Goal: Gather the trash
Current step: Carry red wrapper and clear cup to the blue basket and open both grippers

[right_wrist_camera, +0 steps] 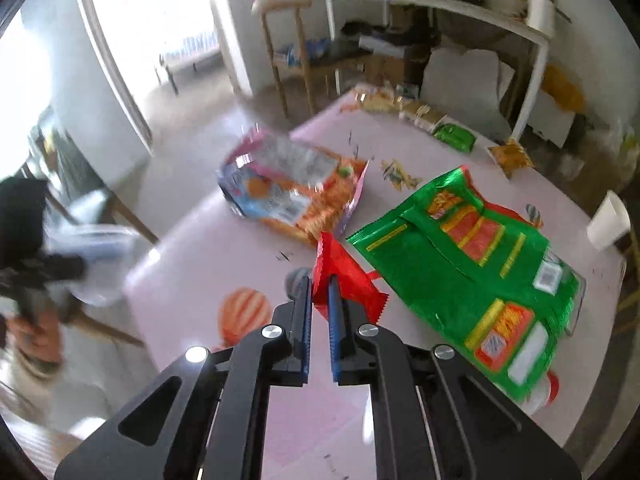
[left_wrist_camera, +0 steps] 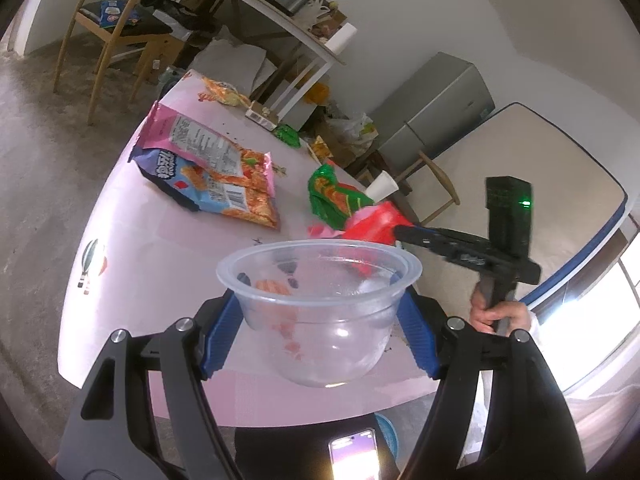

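My left gripper (left_wrist_camera: 320, 292) is shut on a clear plastic bowl (left_wrist_camera: 320, 332), its blue pads (left_wrist_camera: 224, 328) pressing the bowl's sides above the near edge of the pink table (left_wrist_camera: 160, 280). Orange scraps lie inside the bowl. My right gripper (right_wrist_camera: 320, 284) is shut on a red wrapper (right_wrist_camera: 340, 268), held above the table just beyond the bowl's far rim; the wrapper (left_wrist_camera: 372, 222) and gripper (left_wrist_camera: 400, 234) also show in the left wrist view. A large green snack bag (right_wrist_camera: 472, 260) lies flat on the table to the right.
Pink and orange snack bags (left_wrist_camera: 208, 172) lie mid-table. Smaller packets (right_wrist_camera: 454, 136) sit at the far edge and a white paper cup (right_wrist_camera: 608, 222) at the right edge. Wooden chairs (left_wrist_camera: 112, 28) and a cluttered shelf stand behind. A lit phone (left_wrist_camera: 354, 456) is below the table.
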Tool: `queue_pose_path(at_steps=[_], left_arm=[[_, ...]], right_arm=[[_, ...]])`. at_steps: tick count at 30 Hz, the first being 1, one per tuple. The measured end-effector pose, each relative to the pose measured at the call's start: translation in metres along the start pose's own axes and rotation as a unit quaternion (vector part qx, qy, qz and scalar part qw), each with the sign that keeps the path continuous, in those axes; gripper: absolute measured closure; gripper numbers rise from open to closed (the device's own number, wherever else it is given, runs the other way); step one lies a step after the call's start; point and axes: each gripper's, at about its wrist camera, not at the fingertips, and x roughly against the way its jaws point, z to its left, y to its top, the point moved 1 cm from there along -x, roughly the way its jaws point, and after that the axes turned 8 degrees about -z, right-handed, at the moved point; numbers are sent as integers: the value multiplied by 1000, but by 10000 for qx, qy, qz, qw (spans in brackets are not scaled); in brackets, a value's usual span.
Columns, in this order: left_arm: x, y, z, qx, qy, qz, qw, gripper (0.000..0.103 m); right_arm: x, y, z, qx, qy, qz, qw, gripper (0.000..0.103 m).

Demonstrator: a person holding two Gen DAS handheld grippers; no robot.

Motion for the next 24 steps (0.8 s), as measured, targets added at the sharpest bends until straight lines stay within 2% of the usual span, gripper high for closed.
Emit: queue_pose_path(at_steps=[4, 7, 10, 13, 16, 19, 20, 22, 24], left_arm=[[2, -1, -17, -79, -117, -8, 9999, 35], [0, -4, -38, -249, -302, 65, 9992, 35], [-7, -11, -58, -382, -560, 221, 9975, 35], [-24, -23, -84, -483, -903, 482, 9936, 35], [-41, -37, -103, -562, -1181, 772, 9884, 35], [-61, -56, -128, -715, -1403, 1098, 9814, 35], [-67, -62, -137, -783, -1461, 1211, 9787, 35], [-76, -72, -151, -913, -1525, 1364, 9746, 35], [-82, -80, -162, -1016, -1556, 1481, 9713, 35]], right_arm=[[62, -14, -14, -677, 454, -676, 9944, 95], [120, -41, -28, -1222, 789, -1322, 9805, 95], [180, -90, -43, -1802, 818, -1920, 9612, 95], [226, -161, -55, -2451, 465, -2282, 9411, 95], [258, -247, -57, -3108, -278, -2276, 9224, 95], [271, -323, -64, -3889, -884, -2123, 8921, 95], [270, -353, -68, -4177, -1245, -1948, 8787, 95], [259, -397, -75, -4459, -1777, -1523, 8640, 95], [224, -450, -95, -4957, -1887, -968, 8422, 95]])
